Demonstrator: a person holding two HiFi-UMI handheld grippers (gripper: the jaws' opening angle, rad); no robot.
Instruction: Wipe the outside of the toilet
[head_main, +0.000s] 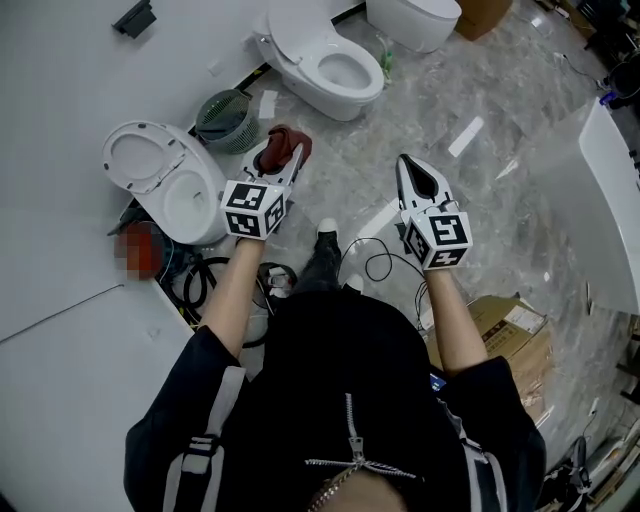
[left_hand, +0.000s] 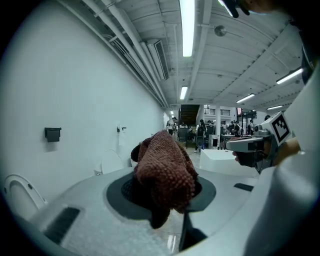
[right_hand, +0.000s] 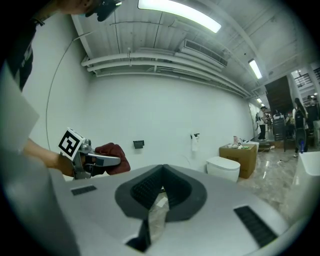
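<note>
Head view, cloth (head_main: 289, 141) in left claw (head_main: 281, 160), toilet (head_main: 133, 150) beside

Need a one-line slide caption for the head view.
Left gripper holds a dark red cloth near the lid-up toilet; right gripper hangs empty, fingers together.

A green basket (head_main: 227, 120) stands on the grey marble floor (head_main: 500, 100) by the left wall. Beyond it is a far toilet (head_main: 320, 60) with its lid up, and farther right a shut toilet (head_main: 415, 20) beside a cardboard box (head_main: 485, 15). A black fixture (head_main: 134, 17) hangs on the wall. Black cables (head_main: 205, 280) lie tangled near the wall, with one thin loop (head_main: 378, 265) to their right. A second box (head_main: 515, 340) sits near right. A white strip (head_main: 466, 137) lies on the floor, and a white tub (head_main: 615, 200) runs along the right.
</note>
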